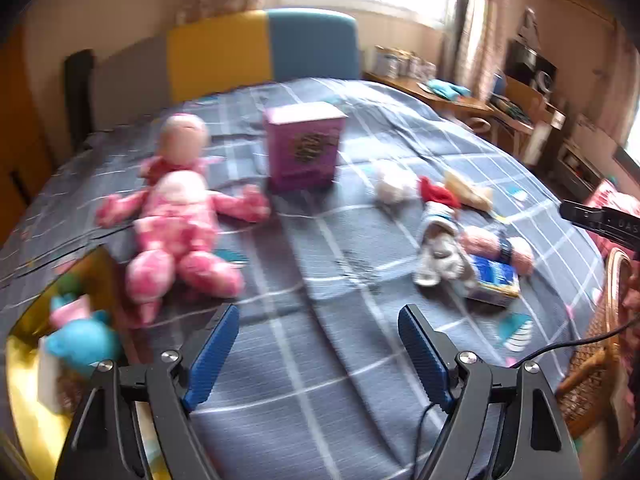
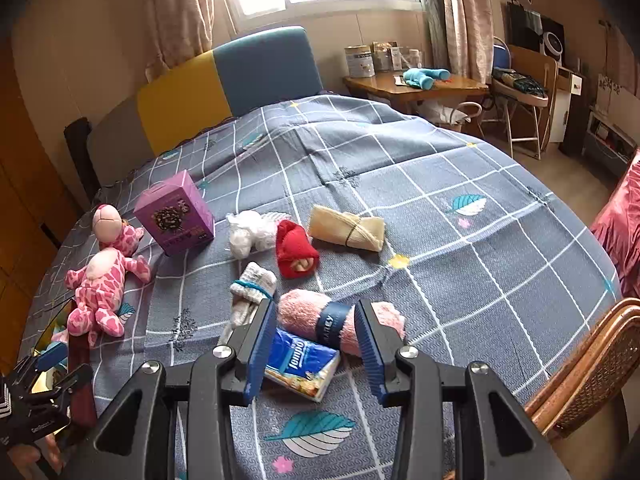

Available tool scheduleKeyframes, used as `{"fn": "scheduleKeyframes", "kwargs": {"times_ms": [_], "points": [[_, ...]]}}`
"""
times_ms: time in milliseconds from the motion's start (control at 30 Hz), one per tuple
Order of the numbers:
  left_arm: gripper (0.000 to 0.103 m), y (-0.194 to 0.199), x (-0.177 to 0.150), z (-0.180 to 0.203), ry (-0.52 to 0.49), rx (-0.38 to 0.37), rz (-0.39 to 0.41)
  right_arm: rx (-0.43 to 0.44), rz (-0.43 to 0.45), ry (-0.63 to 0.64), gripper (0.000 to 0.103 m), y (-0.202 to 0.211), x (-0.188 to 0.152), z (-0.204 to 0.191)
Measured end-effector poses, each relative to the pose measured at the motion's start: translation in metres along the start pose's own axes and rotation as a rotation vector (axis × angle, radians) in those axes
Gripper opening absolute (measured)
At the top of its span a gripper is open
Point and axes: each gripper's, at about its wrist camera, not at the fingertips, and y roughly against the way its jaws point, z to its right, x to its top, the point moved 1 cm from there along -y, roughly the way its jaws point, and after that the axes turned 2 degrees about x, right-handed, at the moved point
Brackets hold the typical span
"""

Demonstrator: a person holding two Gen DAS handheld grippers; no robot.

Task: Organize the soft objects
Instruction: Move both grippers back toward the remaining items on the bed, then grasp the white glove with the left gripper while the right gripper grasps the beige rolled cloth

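Observation:
Soft things lie on the bed: a pink spotted plush (image 1: 176, 232) (image 2: 102, 280), a rolled pink towel with a dark band (image 2: 340, 320) (image 1: 496, 248), a red cloth bundle (image 2: 296, 250), grey socks (image 2: 250, 292), a white fluffy bundle (image 2: 250, 232) and a beige roll (image 2: 346, 226). A blue tissue pack (image 2: 302, 364) (image 1: 494, 280) lies beside the towel. My right gripper (image 2: 316, 320) is open, with its jaws on either side of the towel and tissue pack. My left gripper (image 1: 318, 328) is open and empty over bare bedspread, right of the plush.
A purple box (image 1: 304, 144) (image 2: 174, 214) stands upright mid-bed. A yellow bin (image 1: 28, 360) holding a blue toy (image 1: 80, 342) sits at the bed's left edge. A wicker chair (image 2: 588, 368) stands at the right; a desk (image 2: 416, 84) stands beyond the bed.

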Motion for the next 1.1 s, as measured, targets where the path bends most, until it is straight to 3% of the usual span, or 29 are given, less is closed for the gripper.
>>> {"fn": "scheduleKeyframes", "kwargs": {"times_ms": [233, 667, 933, 967, 1033, 1100], "points": [[0.068, -0.032, 0.014, 0.042, -0.036, -0.111, -0.072, -0.003, -0.025, -0.043, 0.041, -0.005, -0.006, 0.019], [0.067, -0.11, 0.058, 0.112, 0.011, -0.286, -0.197, 0.03, -0.05, -0.057, 0.041, -0.011, -0.003, 0.03], [0.065, -0.163, 0.074, 0.147, -0.007, -0.275, -0.257, 0.032, -0.062, -0.058, 0.041, -0.013, 0.004, 0.042], [0.063, -0.171, 0.073, 0.149, -0.003, -0.272, -0.272, 0.031, -0.065, -0.059, 0.041, -0.014, 0.006, 0.043], [0.046, -0.184, 0.071, 0.149, 0.01, -0.276, -0.297, 0.037, -0.071, -0.061, 0.041, -0.017, 0.009, 0.045], [0.039, -0.194, 0.067, 0.147, 0.026, -0.287, -0.323, 0.053, -0.078, -0.056, 0.041, -0.022, 0.015, 0.045]]}}
